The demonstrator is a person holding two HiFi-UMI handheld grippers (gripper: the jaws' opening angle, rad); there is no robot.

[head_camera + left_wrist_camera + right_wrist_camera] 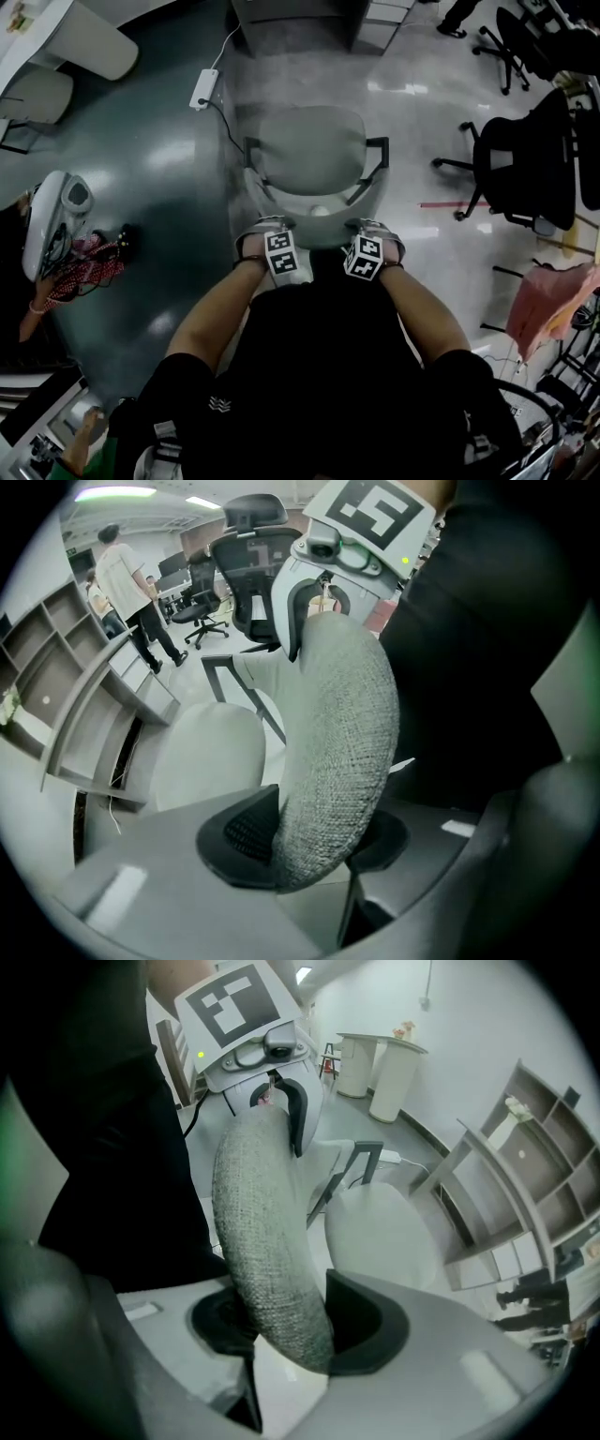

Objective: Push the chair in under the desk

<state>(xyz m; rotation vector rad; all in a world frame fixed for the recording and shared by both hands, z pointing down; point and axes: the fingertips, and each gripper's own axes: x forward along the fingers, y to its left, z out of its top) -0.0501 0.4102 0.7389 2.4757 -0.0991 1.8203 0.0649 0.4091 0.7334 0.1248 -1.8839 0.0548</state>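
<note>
The desk runs off the top edge; the chair hides its own base.

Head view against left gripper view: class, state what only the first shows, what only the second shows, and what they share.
Only the head view shows the power strip on the floor and the pink cloth at the right. Only the left gripper view shows the ceiling lights, and the left gripper with its fingers pressed on either side of the fabric backrest. Both show the chair's seat, that backrest, and the right gripper holding it.
</note>
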